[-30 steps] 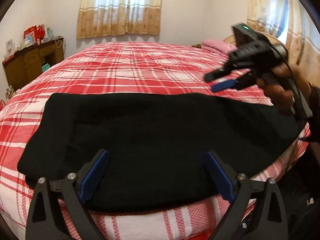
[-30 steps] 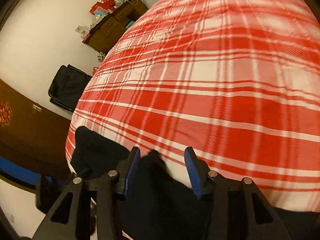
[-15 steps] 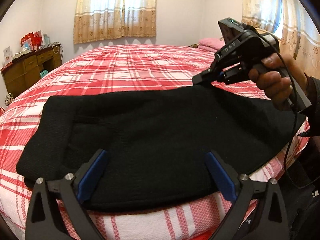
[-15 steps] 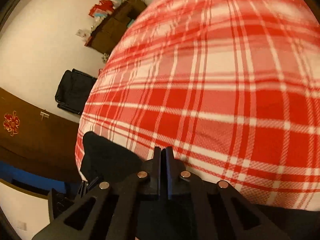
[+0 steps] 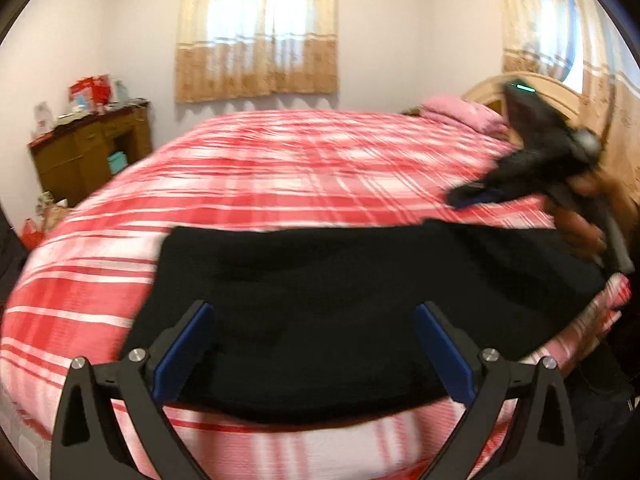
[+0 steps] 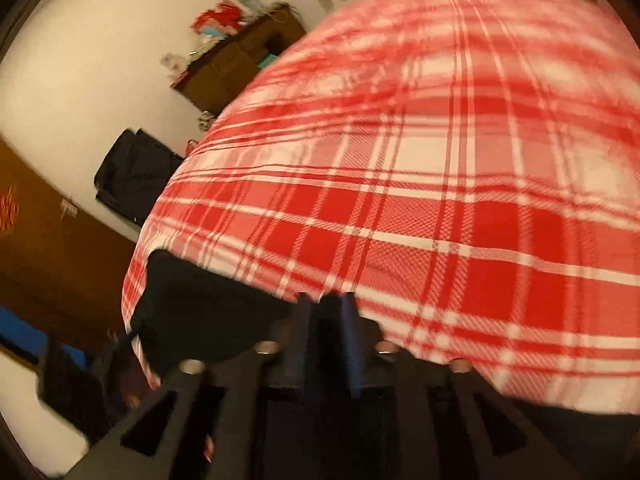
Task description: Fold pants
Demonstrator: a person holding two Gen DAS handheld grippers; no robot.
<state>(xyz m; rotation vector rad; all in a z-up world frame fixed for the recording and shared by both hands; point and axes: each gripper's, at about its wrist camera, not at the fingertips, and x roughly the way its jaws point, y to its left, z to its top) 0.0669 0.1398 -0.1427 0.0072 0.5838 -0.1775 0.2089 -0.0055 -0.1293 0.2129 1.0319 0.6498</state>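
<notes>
The black pants (image 5: 340, 304) lie flat along the near edge of a red plaid bed (image 5: 304, 168). My left gripper (image 5: 312, 348) is open, its blue pads wide apart above the pants' near edge, holding nothing. My right gripper (image 5: 464, 199) shows in the left wrist view at the right, lifted just above the pants' far edge over the bed. In the right wrist view the right gripper (image 6: 326, 312) has its jaws nearly together with a narrow gap; the pants (image 6: 208, 312) lie below and to the left. No cloth shows between the jaws. Both views are blurred.
A wooden dresser (image 5: 88, 152) with clutter stands by the left wall. A pink pillow (image 5: 460, 114) and wooden headboard (image 5: 552, 92) are at the far right. A black bag (image 6: 132, 176) sits on the floor beside the bed. Curtained windows (image 5: 256, 36) are behind.
My right gripper closed at the pants' far edge, then rose off the cloth and slid right, its jaws slightly parted now. My left gripper stayed open and shifted right over the pants.
</notes>
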